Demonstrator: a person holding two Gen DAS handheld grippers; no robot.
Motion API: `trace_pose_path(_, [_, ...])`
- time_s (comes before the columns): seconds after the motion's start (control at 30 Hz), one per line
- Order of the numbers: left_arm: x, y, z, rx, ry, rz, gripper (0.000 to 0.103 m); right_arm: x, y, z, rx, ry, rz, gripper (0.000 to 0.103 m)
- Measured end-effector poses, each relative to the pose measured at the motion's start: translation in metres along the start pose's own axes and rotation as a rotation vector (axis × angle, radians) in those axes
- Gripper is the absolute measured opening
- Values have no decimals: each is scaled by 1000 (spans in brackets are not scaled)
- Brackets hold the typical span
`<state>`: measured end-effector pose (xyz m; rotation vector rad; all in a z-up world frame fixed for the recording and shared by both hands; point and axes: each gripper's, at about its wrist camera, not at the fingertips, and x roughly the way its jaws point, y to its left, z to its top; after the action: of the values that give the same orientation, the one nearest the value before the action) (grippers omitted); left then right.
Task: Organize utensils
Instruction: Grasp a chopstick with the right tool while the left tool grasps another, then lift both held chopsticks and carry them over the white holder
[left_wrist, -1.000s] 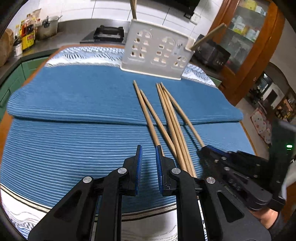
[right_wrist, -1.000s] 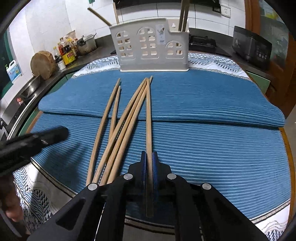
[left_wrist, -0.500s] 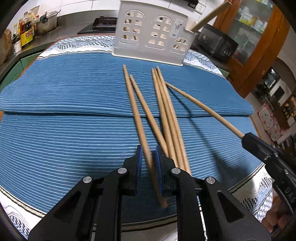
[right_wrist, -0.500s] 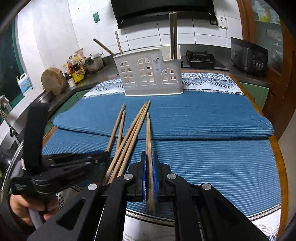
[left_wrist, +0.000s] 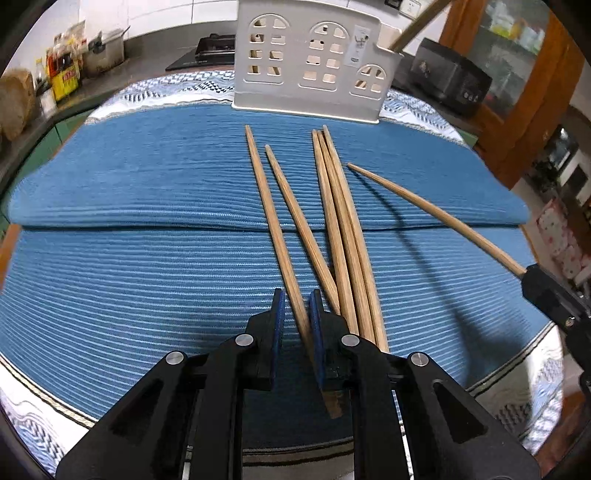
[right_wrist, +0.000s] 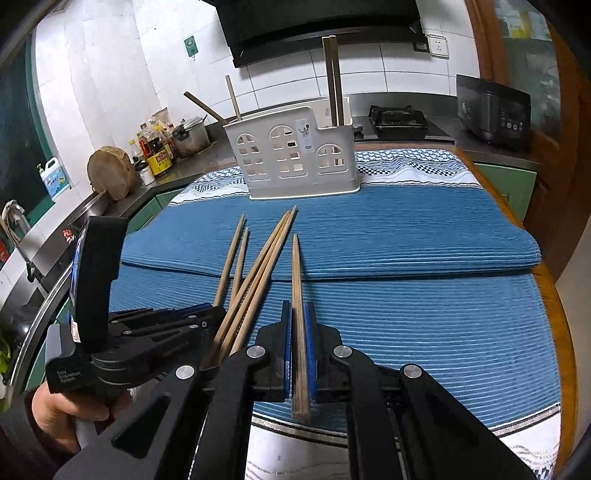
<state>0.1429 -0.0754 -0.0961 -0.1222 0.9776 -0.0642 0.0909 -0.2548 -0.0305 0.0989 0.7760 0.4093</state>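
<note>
Several wooden chopsticks (left_wrist: 343, 225) lie on a blue mat (left_wrist: 147, 192) in front of a white utensil holder (left_wrist: 310, 62). My left gripper (left_wrist: 295, 299) is low over the mat, its jaws slightly apart around the near end of the leftmost chopstick (left_wrist: 273, 225), which touches the right pad. My right gripper (right_wrist: 298, 314) is shut on one chopstick (right_wrist: 296, 280) and holds it lifted above the mat, pointing at the holder (right_wrist: 291, 155). That chopstick shows at the right of the left wrist view (left_wrist: 436, 218). The left gripper shows at the left of the right wrist view (right_wrist: 147, 332).
The holder has a few chopsticks (right_wrist: 332, 77) standing in it. A patterned cloth (right_wrist: 406, 166) lies under the mat. The counter behind holds bottles (right_wrist: 155, 147), a pot (right_wrist: 192, 136), a stove (right_wrist: 399, 118) and a black appliance (right_wrist: 491, 107). The table edge runs along the right (right_wrist: 554, 295).
My right gripper has lifted its chopstick off the mat and pulled back. My left gripper has moved forward over the leftmost chopstick, which now lies between its jaws.
</note>
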Motion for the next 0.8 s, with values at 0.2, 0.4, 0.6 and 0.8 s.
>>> trace_pose_path(0.2, [-4, 2, 0, 51, -7, 18, 7, -6, 2, 0, -5, -10, -4, 7])
trace_pose_path(0.4, [-20, 24, 7, 50, -48, -38, 5, -15, 5, 9, -13, -39, -10, 7])
trace_pose_path(0.6, [-43, 43, 15, 33, -117, -112, 5, -26, 12, 23, -24, -74, -4, 7])
trace_pose_path(0.8, [-64, 51, 23, 45, -175, -160, 5, -33, 19, 42, -40, -103, -3, 7])
